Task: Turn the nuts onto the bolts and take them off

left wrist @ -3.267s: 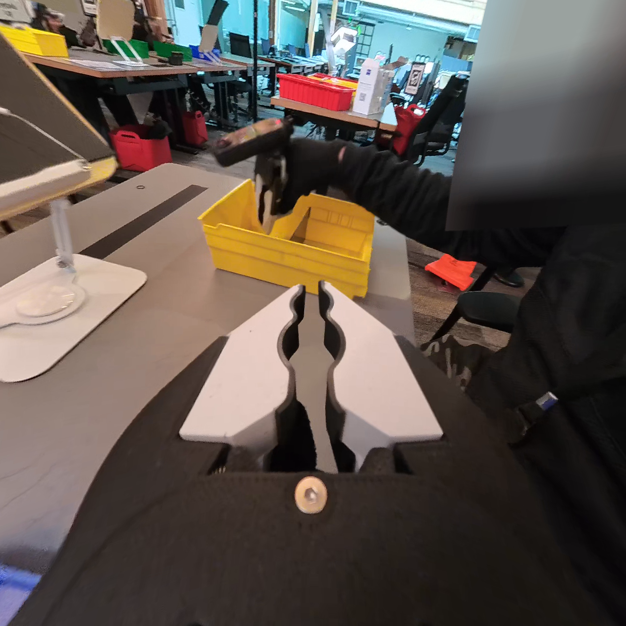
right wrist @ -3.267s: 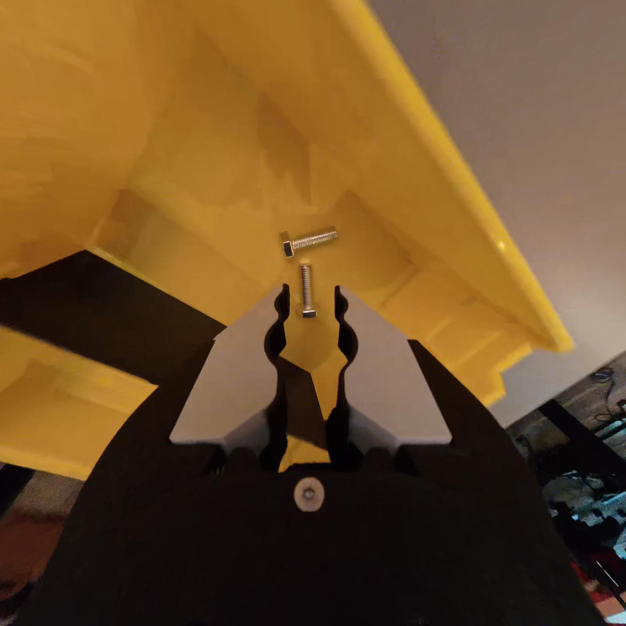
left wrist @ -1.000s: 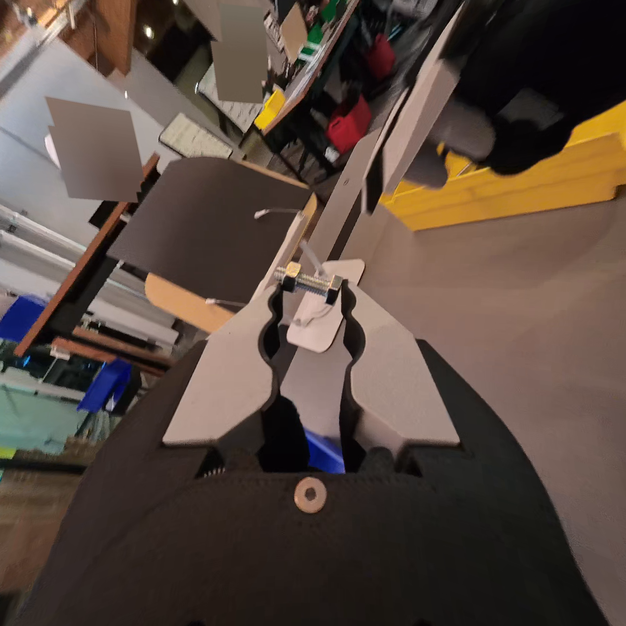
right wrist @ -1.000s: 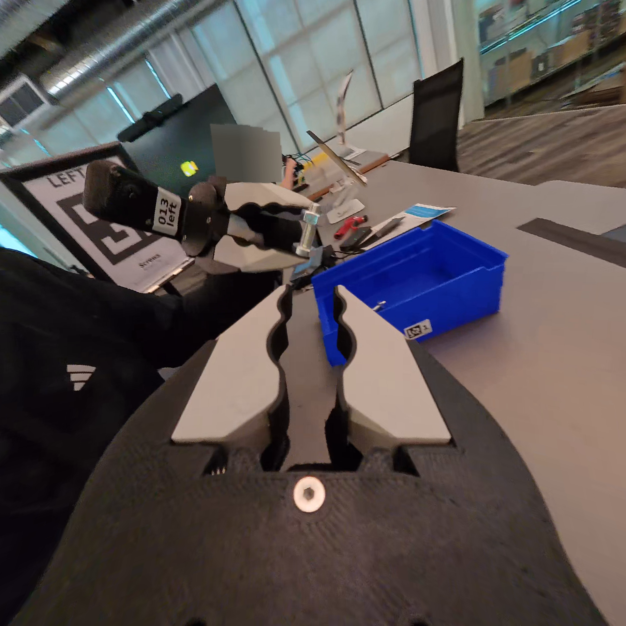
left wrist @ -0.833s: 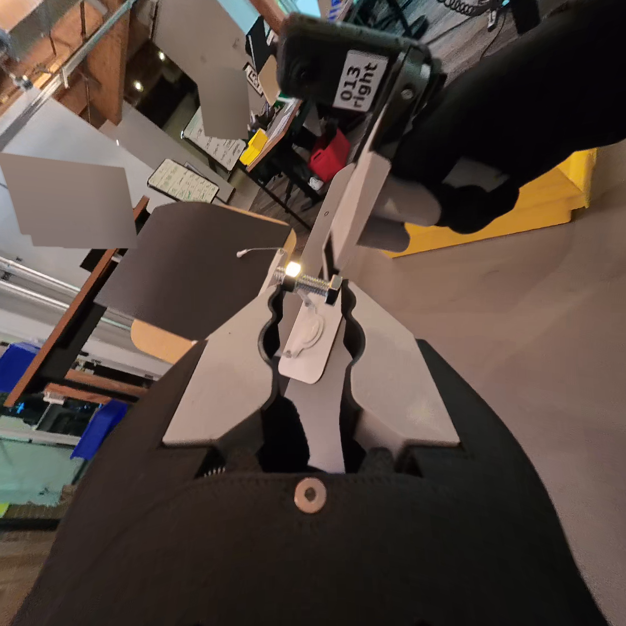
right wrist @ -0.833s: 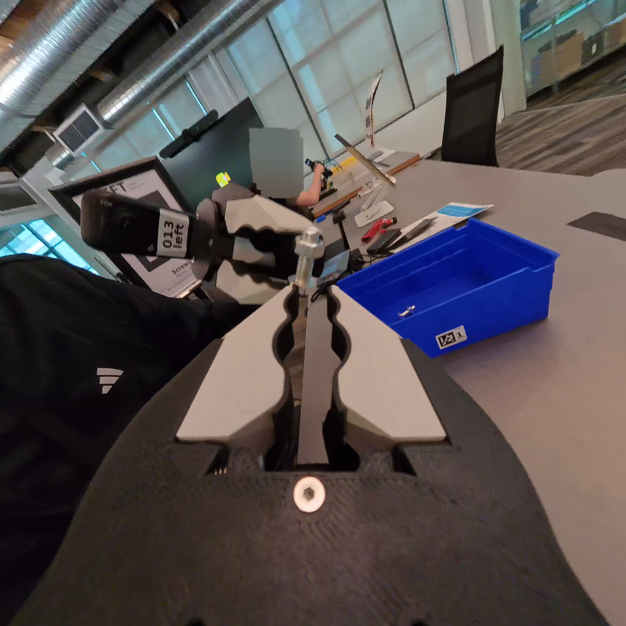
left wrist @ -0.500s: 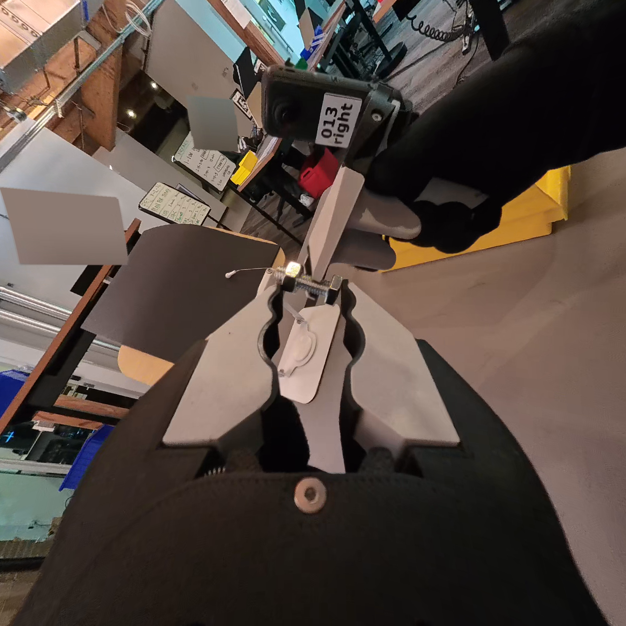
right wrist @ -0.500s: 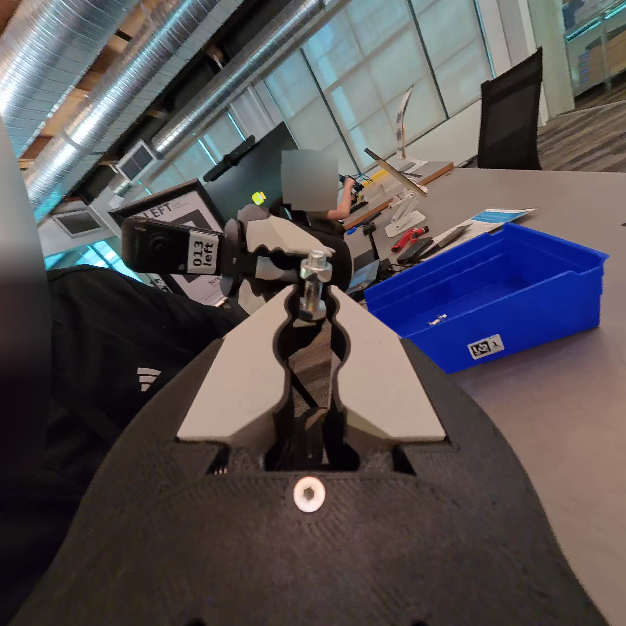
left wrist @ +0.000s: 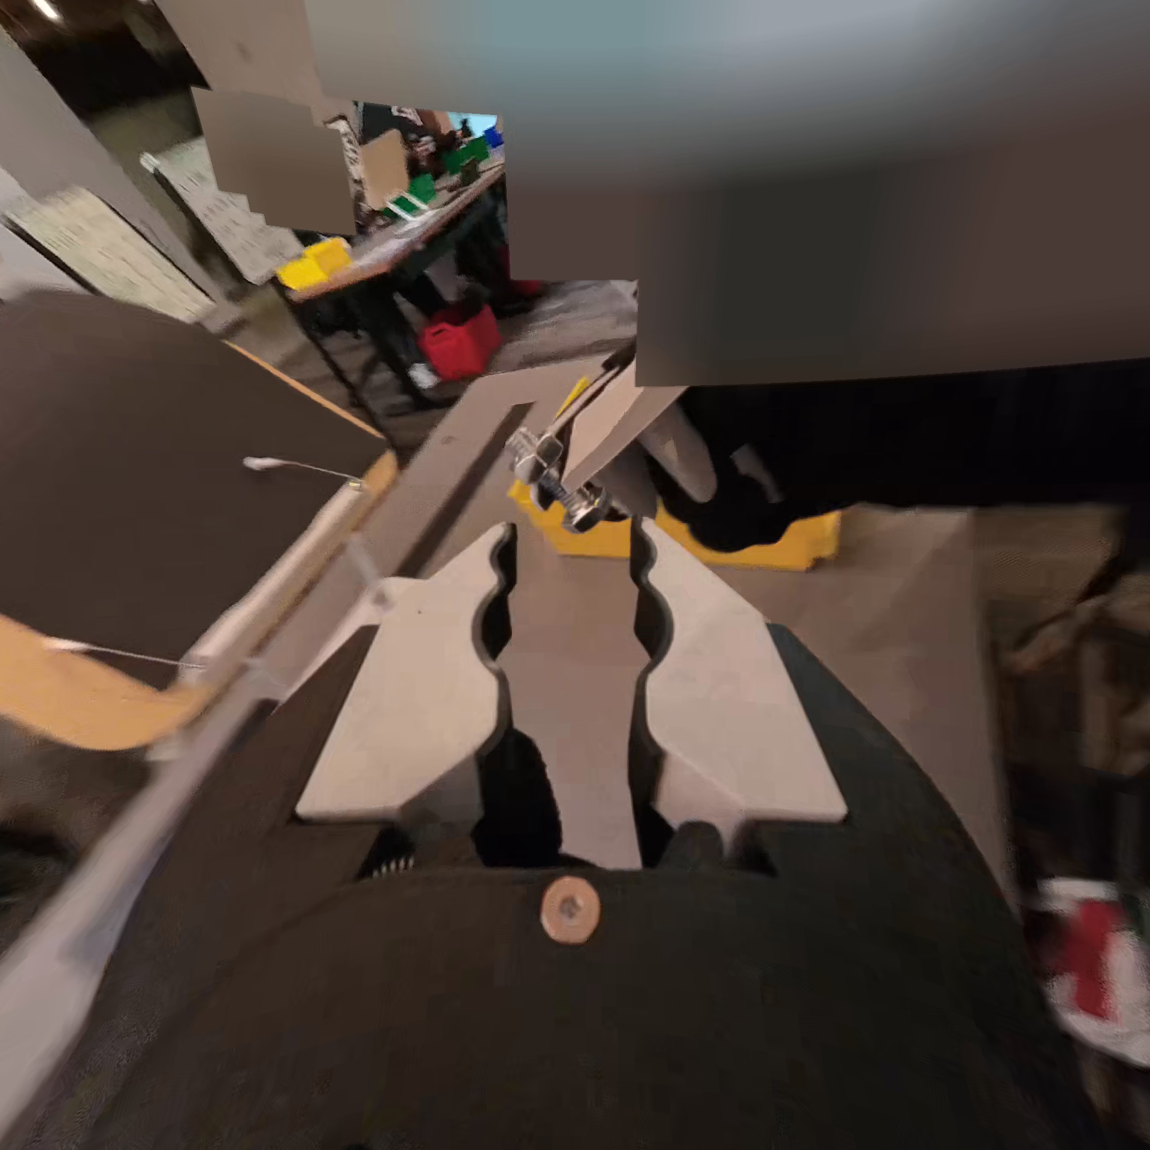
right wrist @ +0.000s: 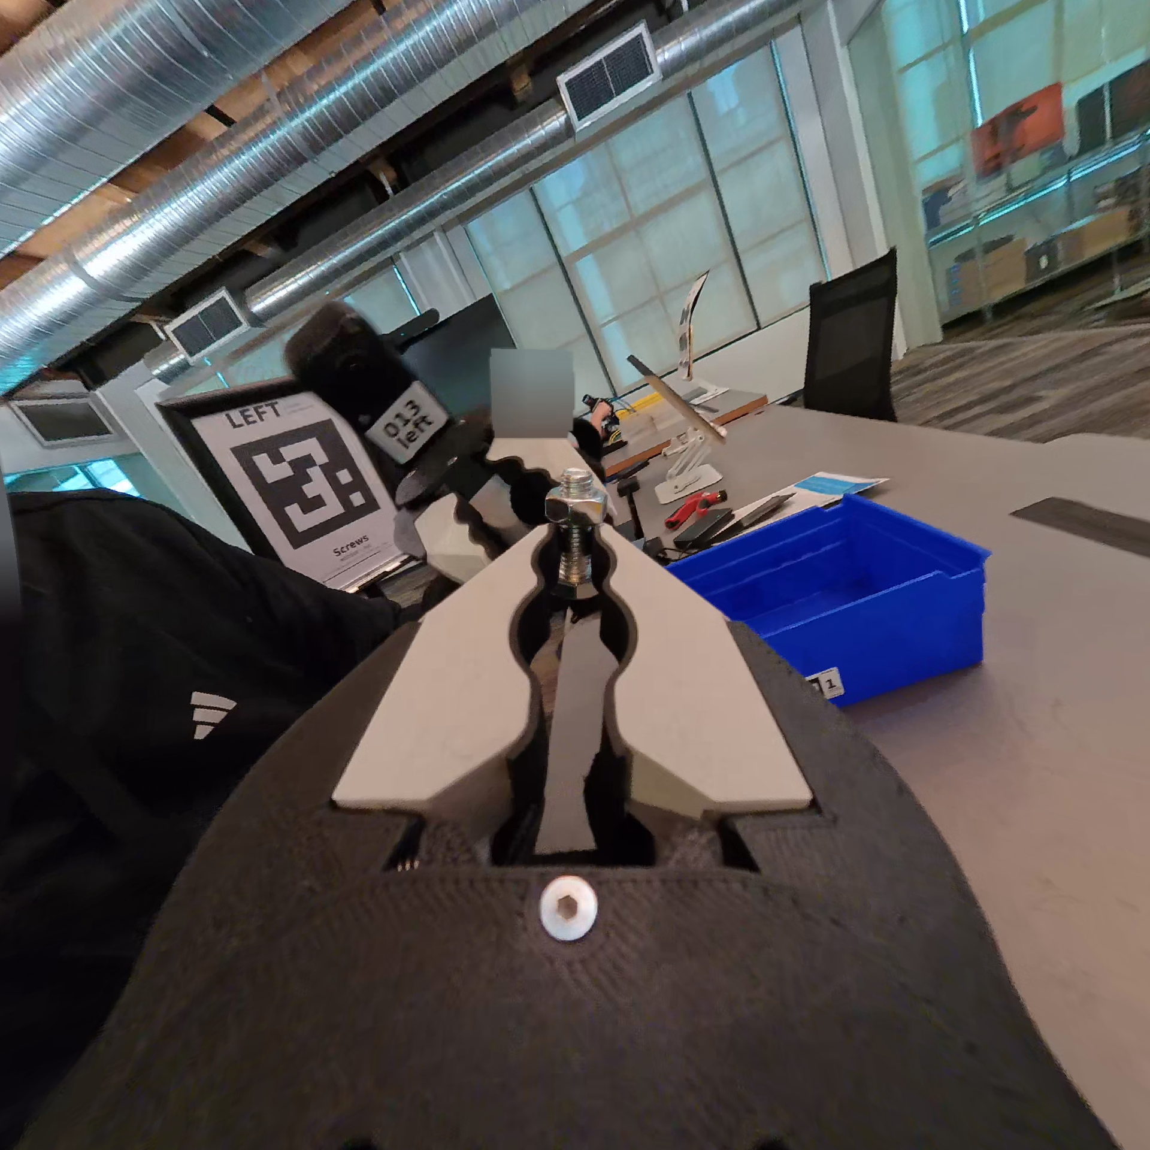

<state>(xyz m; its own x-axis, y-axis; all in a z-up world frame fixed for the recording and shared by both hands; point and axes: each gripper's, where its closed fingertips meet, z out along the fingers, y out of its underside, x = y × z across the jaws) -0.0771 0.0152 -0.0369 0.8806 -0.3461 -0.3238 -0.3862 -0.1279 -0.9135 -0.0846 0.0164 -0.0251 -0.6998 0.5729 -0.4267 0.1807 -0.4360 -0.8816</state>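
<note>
The bolt [right wrist: 574,547] has changed hands: half a second ago the left gripper [left wrist: 571,541] pinched it end to end, and now that gripper's jaws stand apart with nothing between them, while the right gripper [right wrist: 572,563] is clamped on it near the head. In the right wrist view the bolt stands upright at the fingertips, head down in the first notch of the fingers, thread pointing up, with the nut [right wrist: 575,505] sitting high on the thread, a few turns of thread showing above it. Held by the head end like this, the shank and nut stay clear of the fingers, which I judge is meant to let the other gripper take the nut and turn it. Seen from the left wrist view, bolt and nut hang in the air just beyond the open fingertips, above the table [left wrist: 871,591] and in front of the yellow bin [left wrist: 803,547] at the far side. Both parts are bright, silvery steel, the nut and head hexagonal. To the right, a blue bin [right wrist: 871,616] sits on the table, well apart from the bolt.
</note>
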